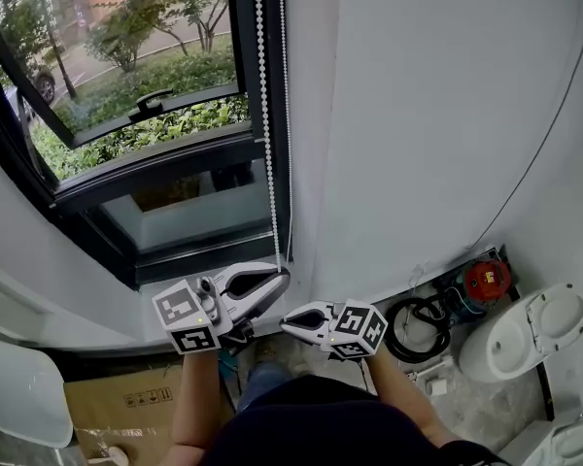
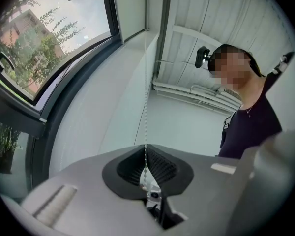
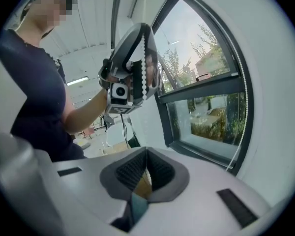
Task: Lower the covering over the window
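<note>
At the near left, a white chair (image 1: 15, 396) stands beside a cardboard box (image 1: 117, 406) on the floor. Beyond them is the window (image 1: 146, 95), its dark frame around glass that shows shrubs and trees outside, with one sash swung outward. The white bead chain (image 1: 265, 115) hangs down along the right side of the frame.

Your left gripper (image 1: 282, 278) is at the lower end of that chain. Its jaws are closed almost together with the beads pinched between the ribbed pads, and the chain (image 2: 145, 132) rises straight from them. Just right of it and a little nearer to you, your right gripper (image 1: 287, 322) points left toward the other. Its jaws are pressed fully together with nothing between them. On the floor at the far right, against the white wall, lies a coil of black cable (image 1: 413, 323).
</note>
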Demonstrator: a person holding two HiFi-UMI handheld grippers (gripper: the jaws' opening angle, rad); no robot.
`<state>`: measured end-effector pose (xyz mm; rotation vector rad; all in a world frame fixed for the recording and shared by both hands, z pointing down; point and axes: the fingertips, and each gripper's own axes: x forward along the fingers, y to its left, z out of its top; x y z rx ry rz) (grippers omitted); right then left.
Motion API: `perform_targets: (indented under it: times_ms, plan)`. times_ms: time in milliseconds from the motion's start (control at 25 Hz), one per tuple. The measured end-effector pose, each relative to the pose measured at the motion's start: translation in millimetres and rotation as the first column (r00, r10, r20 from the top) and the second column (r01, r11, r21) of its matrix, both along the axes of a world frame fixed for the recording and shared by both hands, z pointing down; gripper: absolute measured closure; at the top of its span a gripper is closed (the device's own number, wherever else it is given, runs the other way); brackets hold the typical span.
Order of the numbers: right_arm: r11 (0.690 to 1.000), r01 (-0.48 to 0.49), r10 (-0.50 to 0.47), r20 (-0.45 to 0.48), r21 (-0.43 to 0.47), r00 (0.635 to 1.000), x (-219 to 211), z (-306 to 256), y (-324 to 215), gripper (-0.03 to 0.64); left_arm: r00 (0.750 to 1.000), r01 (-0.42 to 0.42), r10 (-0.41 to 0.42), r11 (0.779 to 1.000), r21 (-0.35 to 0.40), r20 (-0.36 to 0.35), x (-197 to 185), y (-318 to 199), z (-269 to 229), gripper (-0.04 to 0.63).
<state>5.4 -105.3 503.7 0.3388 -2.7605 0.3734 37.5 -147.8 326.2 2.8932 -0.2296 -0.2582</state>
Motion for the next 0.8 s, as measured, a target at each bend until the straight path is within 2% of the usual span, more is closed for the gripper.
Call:
perform_targets:
  times_ms: [120, 160, 240, 360, 440, 560, 720, 800]
  plan:
    - [0.999, 0.032, -0.032, -0.084, 0.005, 0.996, 1.9, 21.9, 6.9, 0.604, 0.995, -0.003, 0.003, 1.000, 0.003, 0.098, 3.6, 4.8, 23.6, 0.577]
    - [1.000, 0.031, -0.031, -0.067, -0.007, 0.997, 2.1, 25.5, 9.2, 0.604, 0.996, -0.014, 0.014, 1.000, -0.008, 0.091, 3.6, 8.3, 27.7, 0.577]
    - [0.999, 0.007, -0.006, 0.012, -0.047, 1.000, 2.8, 26.2, 9.2, 0.604, 0.999, -0.037, 0.039, 0.998, -0.060, 0.023, 0.2, 12.7, 29.1, 0.577]
    - [0.996, -0.019, 0.026, 0.076, -0.085, 0.997, 7.0, 25.8, 4.7, 0.604, 0.998, -0.037, 0.032, 0.993, -0.110, -0.045, -6.4, 11.9, 30.3, 0.578]
    - [0.996, -0.018, 0.021, 0.042, -0.084, 0.999, 10.0, 32.1, 4.1, 0.604, 0.999, -0.033, 0.032, 0.993, -0.115, -0.012, -6.5, 13.0, 37.1, 0.578]
    - [0.999, -0.006, 0.003, -0.058, -0.054, 0.998, 11.6, 49.6, 7.5, 0.604, 0.997, -0.036, 0.043, 0.991, -0.128, 0.057, -3.2, 16.7, 55.6, 0.578]
    - [0.998, -0.060, 0.059, -0.037, -0.034, 0.998, 14.8, 52.8, 2.1, 0.604, 0.997, -0.065, 0.059, 0.980, -0.189, -0.041, -2.0, 20.8, 59.5, 0.578]
    - [0.996, -0.082, 0.081, -0.038, -0.019, 0.996, 19.2, 52.3, -1.2, 0.604, 0.997, -0.068, 0.061, 0.980, -0.184, -0.047, 0.8, 21.7, 62.4, 0.578]
